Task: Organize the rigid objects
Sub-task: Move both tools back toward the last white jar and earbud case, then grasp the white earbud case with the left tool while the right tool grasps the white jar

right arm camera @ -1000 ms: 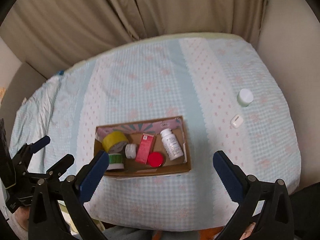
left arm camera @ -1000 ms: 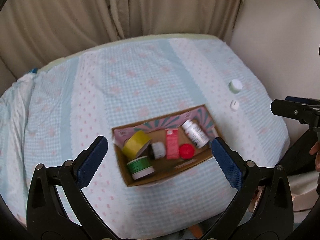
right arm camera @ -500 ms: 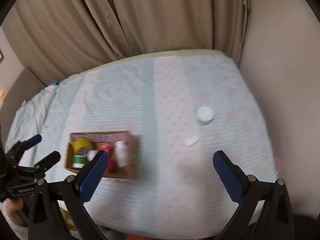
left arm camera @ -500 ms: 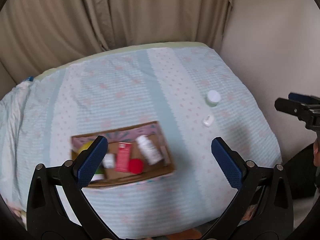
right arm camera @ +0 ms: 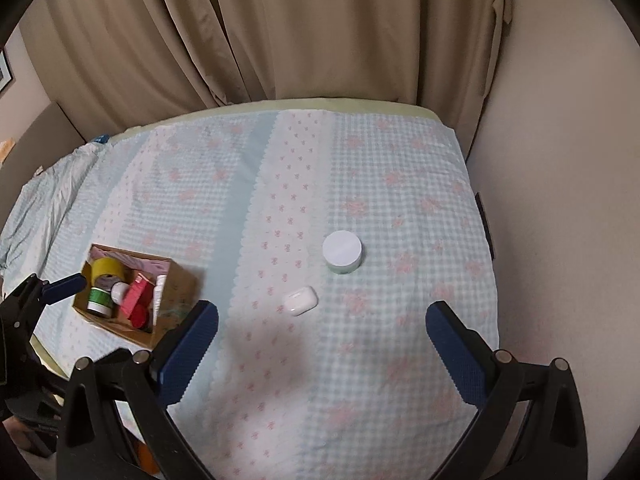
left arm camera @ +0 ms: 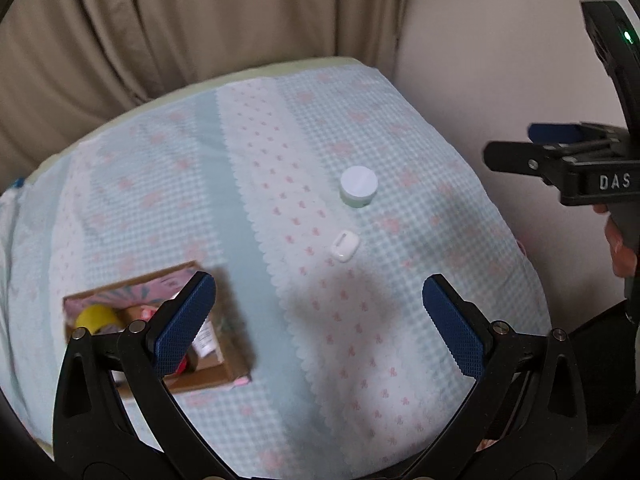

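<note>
A white-lidded jar (left arm camera: 358,187) (right arm camera: 343,252) and a small white earbud case (left arm camera: 344,244) (right arm camera: 299,300) lie loose on the checked cloth. A cardboard box (left arm camera: 224,364) (right arm camera: 176,296) at the left holds a yellow tape roll (right arm camera: 107,268), a green-banded jar (right arm camera: 99,301), a red carton (right arm camera: 135,295), a red cap and a white bottle. My left gripper (left arm camera: 318,322) hovers open over the cloth, its left finger covering part of the box. My right gripper (right arm camera: 322,344) is open above the cloth, just short of the earbud case; nothing is between its fingers.
The cloth-covered table (right arm camera: 360,380) is bounded by beige curtains (right arm camera: 280,32) behind and a wall (right arm camera: 560,200) on the right. The right gripper's body (left arm camera: 580,168) and a hand show at the right of the left wrist view; the left gripper (right arm camera: 44,292) shows beside the box.
Both views have swung right: the box has slid to the left of the frames, and the jar and earbud case now sit near the middle and closer.
</note>
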The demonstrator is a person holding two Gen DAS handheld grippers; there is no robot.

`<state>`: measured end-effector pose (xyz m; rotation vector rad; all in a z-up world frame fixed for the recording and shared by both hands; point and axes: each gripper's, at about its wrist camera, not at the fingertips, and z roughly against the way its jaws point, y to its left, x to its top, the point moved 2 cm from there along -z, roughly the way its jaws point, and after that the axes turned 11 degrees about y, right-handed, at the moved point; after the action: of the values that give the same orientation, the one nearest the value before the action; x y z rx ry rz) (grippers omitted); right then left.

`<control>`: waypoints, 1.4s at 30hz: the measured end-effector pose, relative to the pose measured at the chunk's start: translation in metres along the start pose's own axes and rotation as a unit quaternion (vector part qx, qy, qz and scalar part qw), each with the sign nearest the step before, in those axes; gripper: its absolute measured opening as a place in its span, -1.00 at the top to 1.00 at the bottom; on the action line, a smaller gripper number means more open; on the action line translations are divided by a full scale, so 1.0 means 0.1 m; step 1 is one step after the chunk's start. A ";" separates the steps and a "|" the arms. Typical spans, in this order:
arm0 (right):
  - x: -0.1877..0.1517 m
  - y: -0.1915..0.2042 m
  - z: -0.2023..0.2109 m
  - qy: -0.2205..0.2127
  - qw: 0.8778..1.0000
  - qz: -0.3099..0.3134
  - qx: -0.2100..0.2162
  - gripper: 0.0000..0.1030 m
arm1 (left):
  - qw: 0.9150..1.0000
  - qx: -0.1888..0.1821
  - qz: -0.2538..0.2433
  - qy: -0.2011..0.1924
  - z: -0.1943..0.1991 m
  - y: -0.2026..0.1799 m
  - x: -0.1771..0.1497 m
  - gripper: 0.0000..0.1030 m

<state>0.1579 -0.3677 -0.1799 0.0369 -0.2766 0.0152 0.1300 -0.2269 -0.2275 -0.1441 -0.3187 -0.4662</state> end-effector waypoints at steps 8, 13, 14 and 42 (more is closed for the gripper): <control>0.35 -0.28 -0.73 0.048 0.999 0.016 -0.008 -1.00 | 0.997 0.001 -0.064 0.048 -0.88 -0.05 0.35 -1.00; 0.59 -0.36 -1.32 0.098 0.993 0.058 -0.014 -1.00 | 0.990 0.000 -0.101 0.097 -1.48 -0.11 0.49 -0.99; 0.62 -0.36 -1.43 0.109 0.992 0.067 -0.014 -1.00 | 0.988 -0.001 -0.108 0.109 -1.60 -0.13 0.52 -0.99; 0.84 -0.35 -3.36 0.257 0.950 0.178 0.020 -0.59 | 0.965 -0.009 -0.187 0.182 -3.14 -0.55 0.57 -0.17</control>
<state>0.3309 -0.3890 -0.4816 0.0227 0.2436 0.3852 0.2368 -0.3650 -0.4999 -0.0130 0.0242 -0.8571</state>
